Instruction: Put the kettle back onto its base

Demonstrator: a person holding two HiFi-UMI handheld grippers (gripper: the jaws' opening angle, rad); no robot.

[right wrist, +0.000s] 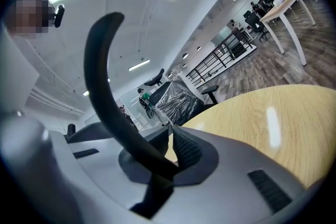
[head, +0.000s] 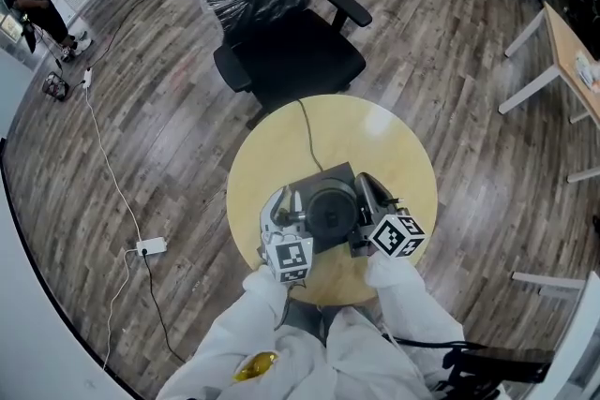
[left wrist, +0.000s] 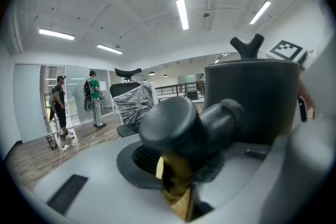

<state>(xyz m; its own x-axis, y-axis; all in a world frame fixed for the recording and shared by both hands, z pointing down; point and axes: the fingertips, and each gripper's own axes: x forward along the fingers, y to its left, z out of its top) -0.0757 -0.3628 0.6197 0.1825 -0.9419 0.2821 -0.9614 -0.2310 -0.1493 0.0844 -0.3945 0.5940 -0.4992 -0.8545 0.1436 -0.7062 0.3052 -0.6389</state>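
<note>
The dark kettle (head: 330, 213) stands over its dark square base (head: 328, 175) in the middle of the round yellow table (head: 281, 136); I cannot tell whether it rests fully on it. My left gripper (head: 286, 206) is at the kettle's left side. In the left gripper view, the thick round-ended handle (left wrist: 173, 128) lies between the jaws of the left gripper (left wrist: 210, 165), which stand apart from it. My right gripper (head: 370, 197) is at the kettle's right side. The right gripper (right wrist: 170, 136) is shut on the thin curved black spout (right wrist: 105, 86).
A black cord (head: 307, 131) runs from the base over the table's far edge. A black office chair (head: 281, 42) under plastic wrap stands just beyond the table. A power strip (head: 150, 246) lies on the wooden floor at left, and a desk (head: 572, 51) stands at right.
</note>
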